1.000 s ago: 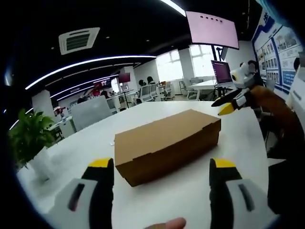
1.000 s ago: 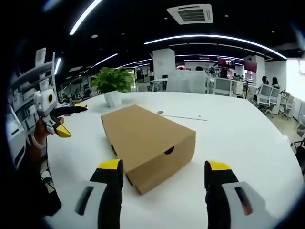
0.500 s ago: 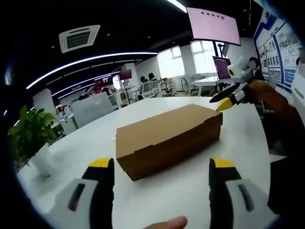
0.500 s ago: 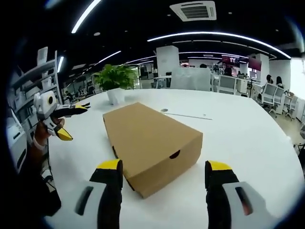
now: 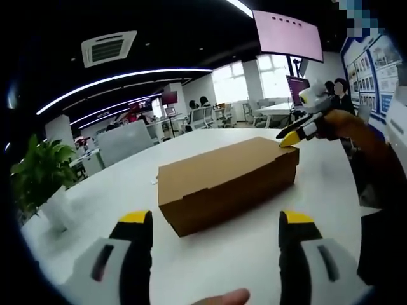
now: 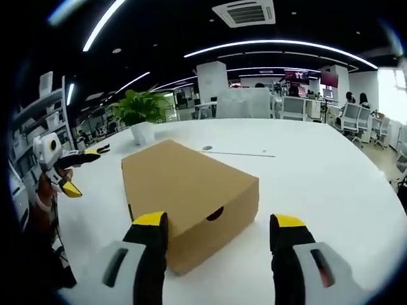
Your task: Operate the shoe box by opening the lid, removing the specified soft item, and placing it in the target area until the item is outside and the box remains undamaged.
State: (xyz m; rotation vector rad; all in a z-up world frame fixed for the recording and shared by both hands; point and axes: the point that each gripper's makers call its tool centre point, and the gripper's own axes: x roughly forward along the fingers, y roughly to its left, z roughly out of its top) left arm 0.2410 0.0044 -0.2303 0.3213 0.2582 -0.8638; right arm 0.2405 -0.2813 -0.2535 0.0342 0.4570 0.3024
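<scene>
Closed shoe box (image 5: pixel 227 189) sat on white table (image 5: pixel 210 254), both grippers spread.
Left gripper view: left gripper (image 5: pixel 216 222) gaped before box, right gripper (image 5: pixel 287 137) at its far corner. Right gripper view: right gripper (image 6: pixel 219 225) straddled box end; left gripper (image 6: pixel 79 171) spread, apart.

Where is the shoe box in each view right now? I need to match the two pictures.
Left gripper view: the shoe box lies centre, lid shut, beyond the open left hand-held gripper, with the right hand-held gripper at its far right corner.
Right gripper view: the shoe box lies centre-left, its near end between the open jaws.
Shared landmark: the potted plant on the white table.
</scene>
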